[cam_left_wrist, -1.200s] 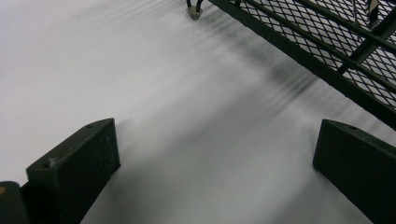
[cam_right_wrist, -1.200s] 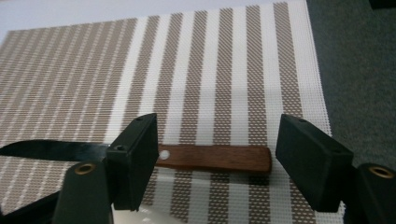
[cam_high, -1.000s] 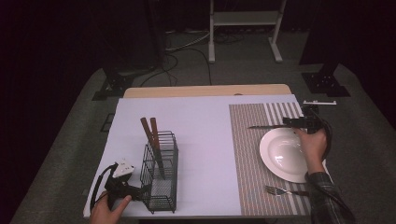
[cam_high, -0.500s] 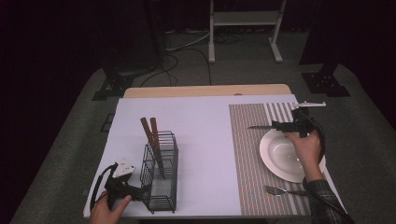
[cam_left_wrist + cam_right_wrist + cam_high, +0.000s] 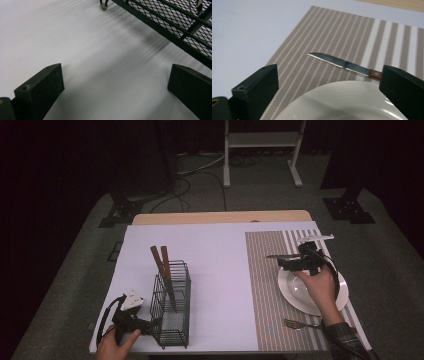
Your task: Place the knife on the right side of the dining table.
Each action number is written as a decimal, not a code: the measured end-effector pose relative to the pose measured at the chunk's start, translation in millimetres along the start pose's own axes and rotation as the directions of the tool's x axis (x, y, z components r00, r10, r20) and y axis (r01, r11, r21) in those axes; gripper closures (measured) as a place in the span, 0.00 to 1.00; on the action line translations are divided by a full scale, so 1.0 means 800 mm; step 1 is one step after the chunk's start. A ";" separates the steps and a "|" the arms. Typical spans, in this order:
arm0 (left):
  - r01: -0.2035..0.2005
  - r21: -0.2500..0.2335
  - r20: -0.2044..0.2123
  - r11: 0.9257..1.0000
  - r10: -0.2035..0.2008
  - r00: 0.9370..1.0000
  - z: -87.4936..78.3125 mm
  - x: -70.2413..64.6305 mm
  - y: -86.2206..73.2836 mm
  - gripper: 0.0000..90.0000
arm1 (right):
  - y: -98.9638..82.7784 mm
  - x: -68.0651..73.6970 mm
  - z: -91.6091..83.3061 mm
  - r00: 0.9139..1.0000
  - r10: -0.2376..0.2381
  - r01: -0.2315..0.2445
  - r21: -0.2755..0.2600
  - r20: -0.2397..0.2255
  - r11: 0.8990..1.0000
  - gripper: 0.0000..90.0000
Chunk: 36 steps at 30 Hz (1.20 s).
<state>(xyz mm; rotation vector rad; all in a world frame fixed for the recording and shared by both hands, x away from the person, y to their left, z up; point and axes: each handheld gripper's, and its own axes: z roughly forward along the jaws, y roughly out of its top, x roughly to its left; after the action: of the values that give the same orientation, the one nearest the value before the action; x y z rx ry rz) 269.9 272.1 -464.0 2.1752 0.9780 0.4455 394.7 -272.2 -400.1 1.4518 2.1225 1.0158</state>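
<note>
Your right gripper point(image 5: 329, 92) hovers with its jaws wide apart over the near white plate point(image 5: 342, 102); beyond its rim, a knife point(image 5: 342, 63) lies on the striped placemat point(image 5: 332, 32).

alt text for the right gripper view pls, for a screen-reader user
A knife with a steel blade and brown handle lies flat on a striped placemat, just beyond the rim of a white plate. The right hand-held gripper is open above the plate's near side, nothing between its two black jaws.

White plate point(image 5: 300, 292) on a brown-and-white striped mat point(image 5: 267, 285); black wire basket point(image 5: 172, 312).
</note>
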 end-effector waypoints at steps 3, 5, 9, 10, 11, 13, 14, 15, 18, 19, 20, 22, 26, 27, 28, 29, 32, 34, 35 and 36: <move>0.000 0.000 0.000 1.000 0.000 1.000 0.000 0.000 0.000 0.00 | 0.000 0.016 -0.002 0.999 -0.025 0.025 -0.001 -0.020 1.000 0.02; 0.000 -0.001 0.000 1.000 0.000 1.000 0.000 0.000 0.000 0.00 | 0.000 0.026 -0.003 0.998 -0.045 0.044 -0.006 -0.034 0.999 0.02; 0.000 -0.001 -0.001 1.000 0.000 1.000 0.000 0.000 0.000 0.00 | -0.003 0.048 -0.005 0.995 -0.075 0.075 -0.005 -0.069 0.997 0.02; 0.000 -0.001 -0.001 1.000 0.000 1.000 0.000 0.000 0.000 0.00 | -0.004 0.052 -0.004 0.994 -0.082 0.082 -0.003 -0.078 0.997 0.02; 0.000 -0.001 0.000 1.000 0.000 1.000 0.000 0.000 0.000 0.00 | -0.006 0.059 -0.003 0.991 -0.096 0.096 0.001 -0.091 0.995 0.02; 0.000 -0.001 -0.001 1.000 0.000 1.000 0.000 0.000 0.000 0.00 | -0.008 0.071 -0.001 0.987 -0.114 0.116 0.012 -0.115 0.993 0.02; 0.001 -0.001 -0.001 1.000 -0.001 1.000 0.000 0.000 0.000 0.00 | -0.009 0.077 0.000 0.984 -0.121 0.124 0.015 -0.128 0.992 0.02; 0.000 -0.001 -0.001 1.000 0.000 1.000 0.000 0.000 0.000 0.00 | -0.009 0.083 0.001 0.982 -0.132 0.136 0.018 -0.136 0.991 0.02; 0.001 -0.001 -0.001 1.000 -0.001 1.000 0.000 0.000 0.000 0.00 | -0.011 0.101 0.004 0.974 -0.162 0.167 0.021 -0.160 0.986 0.02; 0.000 0.000 -0.001 1.000 0.000 1.000 0.000 0.000 0.000 0.00 | -0.012 0.109 0.005 0.970 -0.173 0.179 0.023 -0.172 0.984 0.02; 0.000 -0.001 -0.001 1.000 0.000 1.000 0.000 0.000 0.000 0.00 | -0.012 0.115 0.007 0.967 -0.180 0.188 0.026 -0.183 0.982 0.02; 0.000 -0.001 -0.001 1.000 0.000 1.000 0.000 0.000 0.000 0.00 | -0.014 0.127 0.010 0.958 -0.201 0.212 0.033 -0.204 0.977 0.02; 0.002 0.000 -0.001 1.000 -0.002 1.000 0.000 0.000 0.000 0.00 | -0.019 0.154 0.015 0.938 -0.244 0.262 0.045 -0.246 0.964 0.02; 0.002 0.000 -0.001 1.000 -0.002 1.000 0.000 0.000 0.000 0.00 | -0.020 0.160 0.017 0.933 -0.253 0.273 0.044 -0.256 0.961 0.02; 0.001 0.000 -0.001 1.000 -0.001 1.000 0.000 0.000 0.000 0.00 | -0.021 0.166 0.018 0.926 -0.266 0.288 0.045 -0.266 0.957 0.02; 0.001 0.000 -0.001 1.000 -0.001 1.000 0.000 0.000 0.000 0.00 | -0.023 0.173 0.018 0.921 -0.271 0.295 0.050 -0.279 0.954 0.02; 0.000 -0.001 -0.001 1.000 0.000 1.000 0.000 0.000 0.000 0.00 | -0.028 0.193 0.023 0.902 -0.306 0.335 0.046 -0.304 0.941 0.02; 0.000 0.000 -0.001 1.000 0.000 1.000 0.000 0.000 0.000 0.00 | -0.032 0.207 0.028 0.888 -0.329 0.363 0.050 -0.322 0.931 0.02; 0.001 -0.001 -0.001 1.000 -0.001 1.000 0.000 0.000 0.000 0.00 | -0.035 0.214 0.030 0.880 -0.340 0.378 0.056 -0.332 0.924 0.02; 0.000 0.000 -0.001 1.000 0.000 1.000 0.000 0.000 0.000 0.00 | -0.037 0.221 0.033 0.874 -0.349 0.390 0.059 -0.339 0.919 0.02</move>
<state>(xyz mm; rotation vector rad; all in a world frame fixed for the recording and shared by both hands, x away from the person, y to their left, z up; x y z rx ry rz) 269.7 272.1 -464.0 2.1748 0.9784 0.4466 322.3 -108.1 -423.8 0.9103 2.6101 1.0359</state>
